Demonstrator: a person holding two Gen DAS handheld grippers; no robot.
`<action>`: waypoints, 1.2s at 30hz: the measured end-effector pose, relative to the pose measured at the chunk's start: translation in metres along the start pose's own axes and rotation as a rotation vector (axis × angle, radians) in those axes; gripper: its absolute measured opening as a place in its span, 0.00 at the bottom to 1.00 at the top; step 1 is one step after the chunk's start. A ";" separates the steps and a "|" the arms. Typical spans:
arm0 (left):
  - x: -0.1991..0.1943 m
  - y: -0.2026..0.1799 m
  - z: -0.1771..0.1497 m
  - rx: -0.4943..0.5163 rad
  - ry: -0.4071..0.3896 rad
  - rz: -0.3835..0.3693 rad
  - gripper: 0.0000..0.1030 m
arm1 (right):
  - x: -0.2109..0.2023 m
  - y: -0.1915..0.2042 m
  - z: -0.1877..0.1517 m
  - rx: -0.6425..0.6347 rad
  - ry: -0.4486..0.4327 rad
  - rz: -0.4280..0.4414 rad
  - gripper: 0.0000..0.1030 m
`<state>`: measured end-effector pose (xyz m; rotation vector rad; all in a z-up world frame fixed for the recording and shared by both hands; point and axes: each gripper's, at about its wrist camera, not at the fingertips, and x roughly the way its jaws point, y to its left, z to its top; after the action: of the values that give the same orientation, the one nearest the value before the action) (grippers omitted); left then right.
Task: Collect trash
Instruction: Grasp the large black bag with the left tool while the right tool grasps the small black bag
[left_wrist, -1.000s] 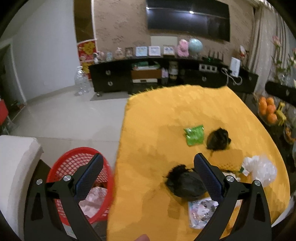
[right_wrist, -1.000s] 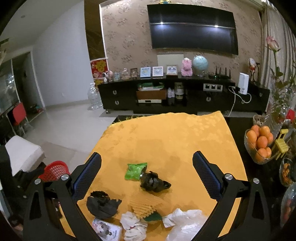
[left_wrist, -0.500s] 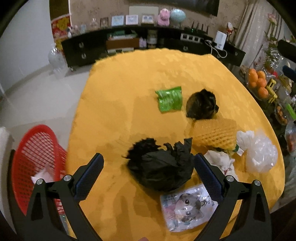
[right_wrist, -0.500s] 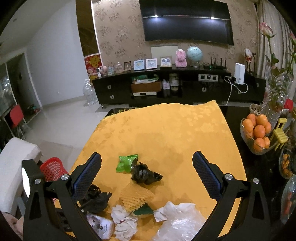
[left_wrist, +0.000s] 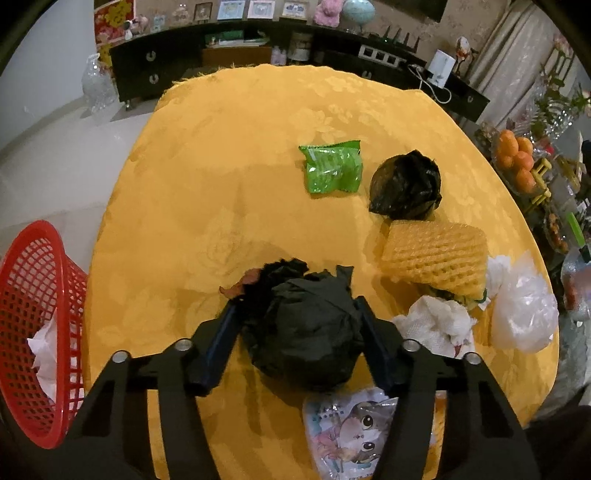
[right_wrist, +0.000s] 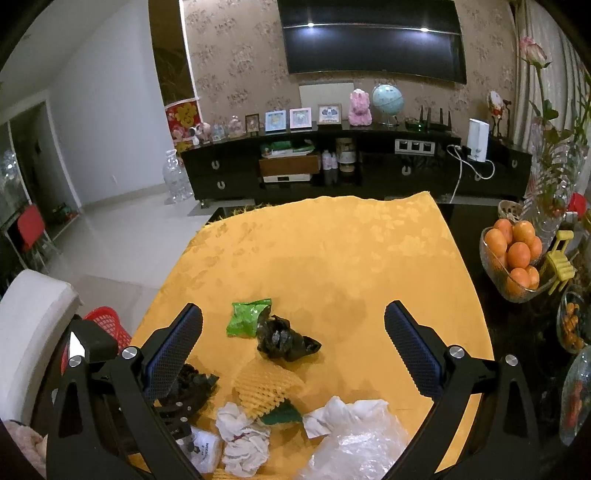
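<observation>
My left gripper (left_wrist: 295, 306) is shut on a crumpled black bag (left_wrist: 306, 328) that rests on the yellow tablecloth (left_wrist: 229, 155); this bag also shows in the right wrist view (right_wrist: 192, 384). More trash lies around it: a green wrapper (left_wrist: 332, 166), a second black bag (left_wrist: 406, 184), a yellow foam net (left_wrist: 436, 254), white tissue (left_wrist: 436, 325), a clear plastic bag (left_wrist: 524, 314) and a cat-print packet (left_wrist: 351, 432). A red basket (left_wrist: 33, 314) stands at the left, beside the table. My right gripper (right_wrist: 293, 321) is open and empty above the trash.
A bowl of oranges (right_wrist: 513, 258) and glassware stand on the dark table at the right. A white chair (right_wrist: 29, 314) is at the left near the red basket (right_wrist: 107, 321). A TV cabinet (right_wrist: 332, 166) lines the far wall.
My left gripper moved forward and down over the near black bag and closed its fingers on it. The right gripper tilted slightly and stayed open.
</observation>
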<state>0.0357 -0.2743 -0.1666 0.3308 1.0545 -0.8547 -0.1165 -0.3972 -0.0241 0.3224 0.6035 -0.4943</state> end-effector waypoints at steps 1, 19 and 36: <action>-0.002 0.000 0.000 -0.003 -0.004 -0.002 0.53 | 0.000 0.000 0.000 0.002 0.001 0.002 0.93; -0.116 0.022 0.016 -0.040 -0.281 0.038 0.46 | 0.037 0.000 -0.004 0.033 0.091 0.005 0.93; -0.172 0.063 0.018 -0.079 -0.415 0.185 0.46 | 0.154 0.026 -0.023 -0.167 0.357 0.036 0.66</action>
<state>0.0561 -0.1663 -0.0186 0.1705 0.6576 -0.6760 -0.0039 -0.4183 -0.1321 0.2634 0.9779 -0.3505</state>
